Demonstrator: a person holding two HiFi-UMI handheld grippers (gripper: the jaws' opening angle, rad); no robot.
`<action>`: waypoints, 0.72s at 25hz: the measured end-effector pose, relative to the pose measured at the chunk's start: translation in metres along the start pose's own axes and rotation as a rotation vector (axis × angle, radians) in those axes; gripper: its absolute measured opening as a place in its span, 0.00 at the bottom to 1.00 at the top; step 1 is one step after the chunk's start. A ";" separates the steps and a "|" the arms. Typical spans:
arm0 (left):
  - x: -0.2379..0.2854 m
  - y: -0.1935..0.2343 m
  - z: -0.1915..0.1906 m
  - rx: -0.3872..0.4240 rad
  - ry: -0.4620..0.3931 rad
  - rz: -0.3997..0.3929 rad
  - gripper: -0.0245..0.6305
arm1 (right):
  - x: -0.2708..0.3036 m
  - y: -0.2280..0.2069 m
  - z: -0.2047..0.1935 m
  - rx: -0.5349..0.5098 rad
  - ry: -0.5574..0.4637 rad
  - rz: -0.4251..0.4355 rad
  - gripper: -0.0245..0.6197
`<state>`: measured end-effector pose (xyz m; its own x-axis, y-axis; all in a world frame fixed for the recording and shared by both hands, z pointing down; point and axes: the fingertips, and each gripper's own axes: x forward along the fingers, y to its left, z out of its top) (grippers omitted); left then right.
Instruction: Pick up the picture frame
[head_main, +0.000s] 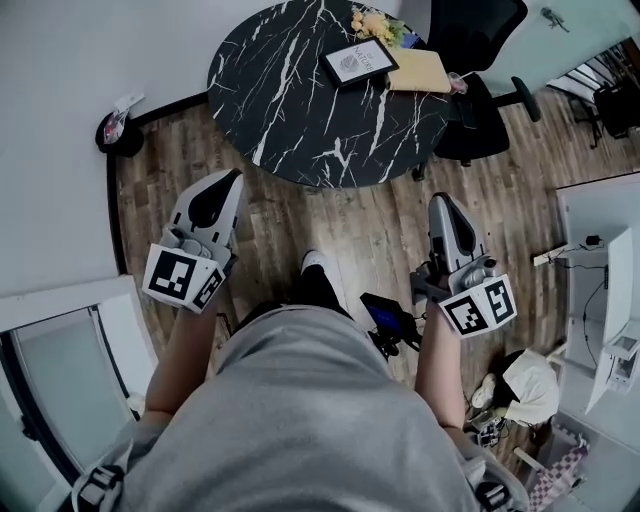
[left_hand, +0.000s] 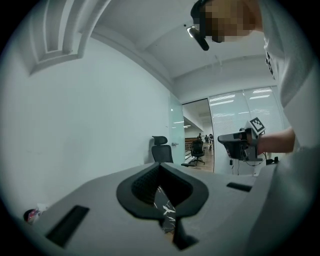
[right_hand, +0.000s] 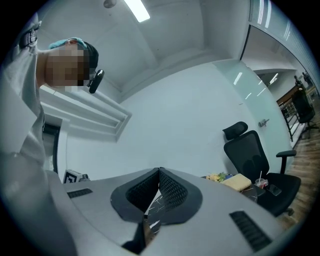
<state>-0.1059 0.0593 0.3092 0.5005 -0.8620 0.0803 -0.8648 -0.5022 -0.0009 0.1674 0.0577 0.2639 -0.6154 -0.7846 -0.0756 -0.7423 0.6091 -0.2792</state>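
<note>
The picture frame, dark-rimmed with a white print, lies flat at the far side of the round black marble table. Both grippers are held over the wood floor, short of the table's near edge and well away from the frame. My left gripper points at the table; its fingertips meet in the left gripper view with nothing between them. My right gripper is shut and empty too. A sliver of marble table shows below each pair of jaws. The frame itself is hidden in both gripper views.
Beside the frame lie a yellow pad, yellow flowers and a cup. A black office chair stands behind the table. A small dark bin sits by the left wall; a white desk and floor clutter are at right.
</note>
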 end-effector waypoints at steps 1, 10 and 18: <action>0.005 0.000 0.000 0.004 0.000 0.006 0.05 | 0.003 -0.005 -0.001 0.004 0.000 0.009 0.08; 0.036 0.004 0.002 0.010 -0.003 0.079 0.05 | 0.031 -0.045 -0.002 0.017 0.019 0.082 0.08; 0.041 0.000 -0.006 0.011 0.022 0.104 0.05 | 0.037 -0.063 -0.007 0.044 0.016 0.092 0.08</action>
<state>-0.0859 0.0247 0.3186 0.4068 -0.9080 0.1007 -0.9115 -0.4107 -0.0213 0.1896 -0.0086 0.2858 -0.6849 -0.7234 -0.0874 -0.6703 0.6726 -0.3136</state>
